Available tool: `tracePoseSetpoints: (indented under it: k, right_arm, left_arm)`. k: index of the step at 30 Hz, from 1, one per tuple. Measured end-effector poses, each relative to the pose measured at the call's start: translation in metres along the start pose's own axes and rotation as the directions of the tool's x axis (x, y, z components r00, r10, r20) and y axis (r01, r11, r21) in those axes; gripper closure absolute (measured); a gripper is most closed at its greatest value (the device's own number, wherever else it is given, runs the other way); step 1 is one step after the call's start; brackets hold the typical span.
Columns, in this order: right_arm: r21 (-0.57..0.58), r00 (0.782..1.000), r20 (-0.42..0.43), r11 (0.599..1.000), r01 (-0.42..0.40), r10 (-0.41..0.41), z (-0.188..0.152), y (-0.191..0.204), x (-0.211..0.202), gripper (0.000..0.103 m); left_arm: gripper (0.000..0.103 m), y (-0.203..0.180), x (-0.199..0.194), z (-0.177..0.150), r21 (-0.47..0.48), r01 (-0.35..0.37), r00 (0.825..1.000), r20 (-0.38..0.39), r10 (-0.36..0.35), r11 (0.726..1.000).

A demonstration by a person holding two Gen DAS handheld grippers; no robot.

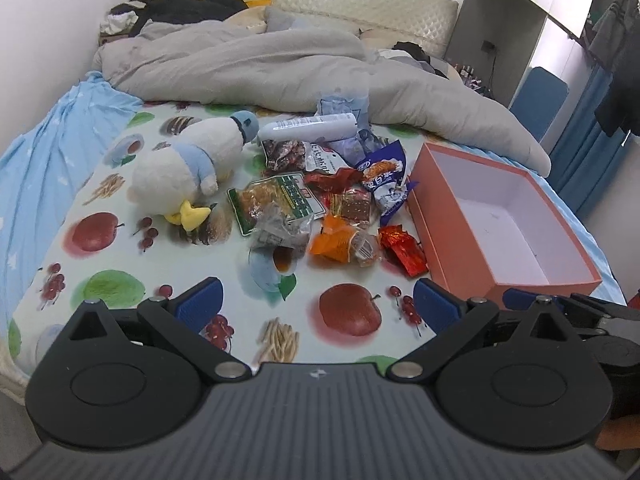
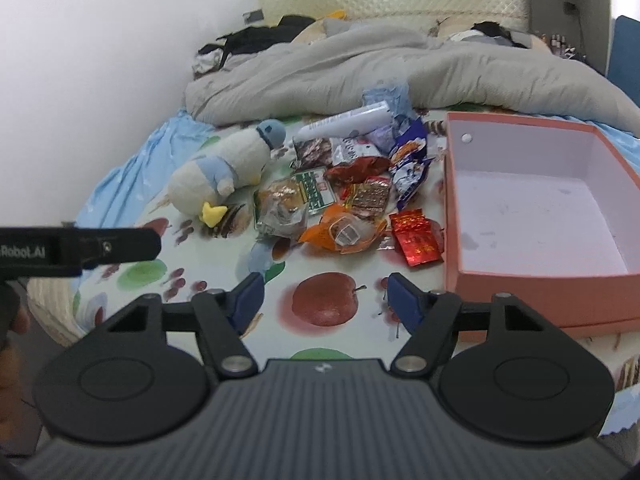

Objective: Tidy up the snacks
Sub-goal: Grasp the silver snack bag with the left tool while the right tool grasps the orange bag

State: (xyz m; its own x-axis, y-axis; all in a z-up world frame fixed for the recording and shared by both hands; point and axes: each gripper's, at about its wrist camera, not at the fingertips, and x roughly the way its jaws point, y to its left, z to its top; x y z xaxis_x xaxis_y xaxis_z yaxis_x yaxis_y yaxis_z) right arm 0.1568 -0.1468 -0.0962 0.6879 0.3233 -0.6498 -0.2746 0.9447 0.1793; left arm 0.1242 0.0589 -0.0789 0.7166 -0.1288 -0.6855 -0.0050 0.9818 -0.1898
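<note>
Snack pile (image 1: 332, 196) sits mid-frame on the fruit-print bed sheet (image 1: 120, 272), with the empty pink box (image 1: 436, 216) just to its right and a plush duck (image 1: 188, 168) to its left. Left gripper (image 1: 318, 306) and right gripper (image 2: 324, 298) both hover at the bottom of the frame, jaws apart, nothing between them.

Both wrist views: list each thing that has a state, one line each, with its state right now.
Pink box: open, lidless, empty.
Snack pile: loose on the bed, outside the box.
Red packet: on the sheet, close beside the box.
White tube: lying on its side.
Plush duck: lying down beside the snacks.
Left gripper: open, holding nothing.
Right gripper: open, holding nothing.
</note>
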Motion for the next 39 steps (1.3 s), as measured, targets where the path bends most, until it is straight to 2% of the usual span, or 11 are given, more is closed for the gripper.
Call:
tracePoseSetpoints:
  k: [3, 5, 8, 16, 28, 33, 39]
  right_arm:
    - [-0.039, 1.0, -0.016, 0.999, 0.004, -0.004, 0.004, 0.002, 0.014, 0.041]
    - [-0.053, 1.0, -0.025, 0.999, 0.004, -0.005, 0.008, 0.003, 0.026, 0.041]
    - [-0.055, 0.999, -0.035, 0.998, 0.005, -0.007, 0.011, 0.002, 0.043, 0.041]
    - [-0.056, 0.993, -0.116, 0.998, 0.001, -0.008, 0.022, -0.008, 0.098, 0.041]
    - [-0.09, 0.978, -0.197, 0.994, 0.055, -0.072, 0.033, -0.025, 0.167, 0.042]
    - [-0.019, 0.965, -0.261, 1.0, -0.001, -0.003, 0.038, -0.036, 0.193, 0.042]
    - [-0.012, 0.962, -0.272, 1.0, 0.027, -0.029, 0.038, -0.038, 0.212, 0.042]
  left_arm:
    - [0.007, 0.009, 0.019, 0.005, -0.04, 0.024, 0.999, -0.026, -0.025, 0.999]
    - [0.014, 0.015, 0.034, 0.008, -0.059, 0.039, 0.998, -0.049, -0.041, 0.998]
    - [0.017, 0.022, 0.056, 0.013, -0.073, 0.03, 0.997, -0.063, -0.035, 0.997]
    - [0.017, 0.038, 0.114, 0.029, -0.06, 0.005, 0.994, -0.105, -0.012, 0.998]
    - [0.015, 0.052, 0.213, 0.046, -0.02, -0.026, 0.982, -0.186, 0.022, 0.999]
    - [0.015, 0.053, 0.25, 0.049, 0.01, -0.032, 0.977, -0.21, 0.033, 0.999]
    - [0.015, 0.052, 0.275, 0.052, 0.052, -0.041, 0.978, -0.205, 0.05, 0.998]
